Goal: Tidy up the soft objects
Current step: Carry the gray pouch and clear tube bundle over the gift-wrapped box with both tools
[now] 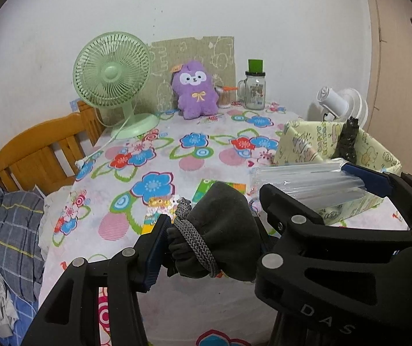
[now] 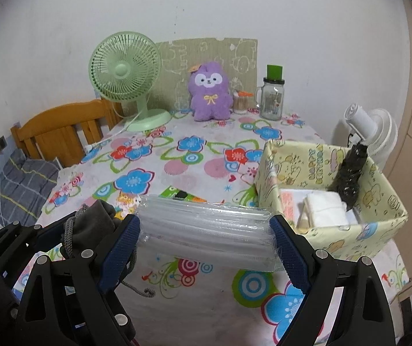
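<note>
The left gripper [image 1: 206, 245] has its jaws clenched on a dark grey pouch [image 1: 226, 230], pinching it near the neck, where a grey cord [image 1: 194, 239] is wound around it. The pouch's rounded end points away from the camera, toward the far side of the desk [image 1: 177, 155], and it is held just above the flowered cloth.

The right gripper [image 2: 206, 239] grasps a clear plastic air cushion [image 2: 206, 230] between its blue pads [image 2: 119, 248]. The cushion's long axis runs left to right across the jaws, its ribbed tubes lying the same way, and it hangs above the desk just left of a yellow patterned box [image 2: 379, 230]. The two grippers are side by side, the pouch just left of the cushion.

Inside the box lie folded white cloths [image 2: 324, 210], and a black crinkled bag [image 2: 350, 173] leans on its far wall. At the back of the desk stand a green fan [image 2: 125, 75], a purple plush toy [image 2: 210, 92] and a glass jar [image 2: 272, 98].
</note>
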Demonstrator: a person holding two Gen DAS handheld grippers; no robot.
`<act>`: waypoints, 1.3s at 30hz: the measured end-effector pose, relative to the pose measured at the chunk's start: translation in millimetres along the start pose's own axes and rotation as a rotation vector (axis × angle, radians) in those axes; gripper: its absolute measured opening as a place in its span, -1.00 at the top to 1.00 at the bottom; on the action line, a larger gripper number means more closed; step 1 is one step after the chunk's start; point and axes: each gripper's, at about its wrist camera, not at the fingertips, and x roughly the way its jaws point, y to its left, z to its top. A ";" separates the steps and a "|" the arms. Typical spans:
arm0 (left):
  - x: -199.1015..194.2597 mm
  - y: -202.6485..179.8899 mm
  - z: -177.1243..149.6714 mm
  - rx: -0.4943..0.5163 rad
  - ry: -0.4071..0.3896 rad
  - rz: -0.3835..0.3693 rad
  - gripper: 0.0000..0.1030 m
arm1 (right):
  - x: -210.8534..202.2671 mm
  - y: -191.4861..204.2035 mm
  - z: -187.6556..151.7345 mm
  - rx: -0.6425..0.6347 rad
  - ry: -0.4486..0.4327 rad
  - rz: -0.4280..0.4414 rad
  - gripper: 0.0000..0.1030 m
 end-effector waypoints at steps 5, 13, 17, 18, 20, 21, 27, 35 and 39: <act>-5.6 -3.0 10.5 0.006 -0.016 -0.002 -0.10 | -8.9 -3.9 11.0 -0.002 -0.018 -0.003 -0.78; -7.9 -12.4 28.0 0.016 -0.033 -0.005 -0.10 | -15.9 -15.7 26.9 0.005 -0.035 -0.005 -0.78; -8.6 -18.7 36.9 0.018 -0.039 -0.004 -0.10 | -18.8 -23.1 34.1 0.007 -0.046 -0.005 -0.78; -8.8 -20.7 39.6 0.018 -0.042 -0.006 -0.10 | -19.6 -25.5 36.1 0.009 -0.050 -0.005 -0.78; -9.3 -24.3 43.4 0.022 -0.047 -0.008 -0.10 | -21.1 -29.7 38.4 0.012 -0.056 -0.006 -0.78; -9.2 -26.3 45.4 0.024 -0.049 -0.009 -0.10 | -21.5 -32.2 40.1 0.013 -0.058 -0.007 -0.78; -5.7 -40.4 56.4 0.035 -0.050 -0.023 -0.10 | -24.2 -45.9 46.6 0.014 -0.066 -0.015 -0.78; -3.3 -62.4 69.5 0.047 -0.060 -0.041 -0.10 | -28.1 -69.5 52.6 0.034 -0.082 -0.030 -0.78; -1.2 -72.7 74.5 0.054 -0.063 -0.050 -0.10 | -29.6 -79.9 53.5 0.043 -0.091 -0.037 -0.78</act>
